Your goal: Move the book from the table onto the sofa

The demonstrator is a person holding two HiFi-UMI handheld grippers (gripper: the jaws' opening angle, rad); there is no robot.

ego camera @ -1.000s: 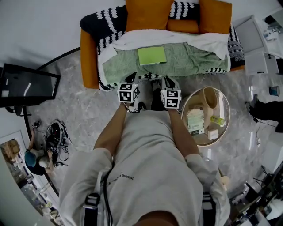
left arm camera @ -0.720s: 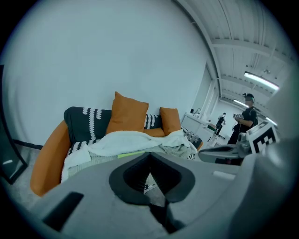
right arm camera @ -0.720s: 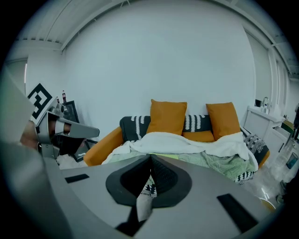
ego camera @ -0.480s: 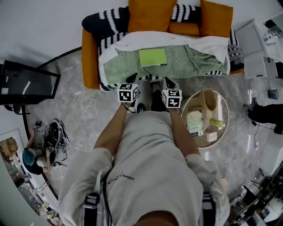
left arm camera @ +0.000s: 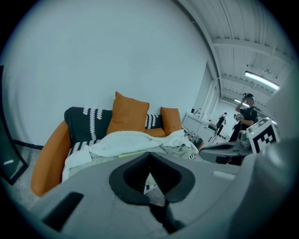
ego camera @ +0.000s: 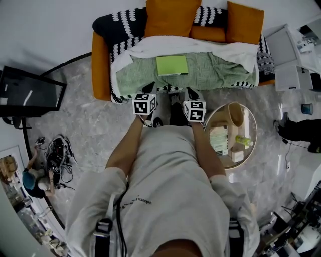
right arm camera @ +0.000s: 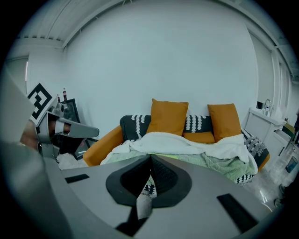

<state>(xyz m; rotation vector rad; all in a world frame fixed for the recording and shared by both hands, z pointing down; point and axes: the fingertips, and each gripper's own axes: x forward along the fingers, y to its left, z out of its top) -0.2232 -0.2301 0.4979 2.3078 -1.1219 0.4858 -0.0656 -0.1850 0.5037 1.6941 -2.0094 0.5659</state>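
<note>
Black screen [ego camera: 30, 95] stands at the far left of the head view on the grey marbled floor [ego camera: 95, 130], with a tangle of cables [ego camera: 57, 155] below it. Next comes the orange sofa [ego camera: 100, 68], draped with a black-and-white patterned throw [ego camera: 118, 22], a white blanket [ego camera: 200, 45] and a pale green knitted cover [ego camera: 215, 68] over the seat. Orange cushions [ego camera: 168, 15] lean against its back. The green book [ego camera: 172, 65] lies flat on the green cover, near the middle of the seat and apart from both tools. Just in front of the sofa's edge the person holds the left gripper [ego camera: 150, 86]. Its own view shows its jaws pressed together with nothing between them. Close beside it, the right gripper [ego camera: 189, 91] points the same way toward the sofa, its jaws likewise pressed together and empty. Further right stands a round table [ego camera: 251, 123] carrying a tan cup-shaped vessel [ego camera: 235, 113], a pale packet [ego camera: 219, 138] and a small yellow-green bottle [ego camera: 242, 139]. White furniture [ego camera: 286, 55] fills the far right corner.
</note>
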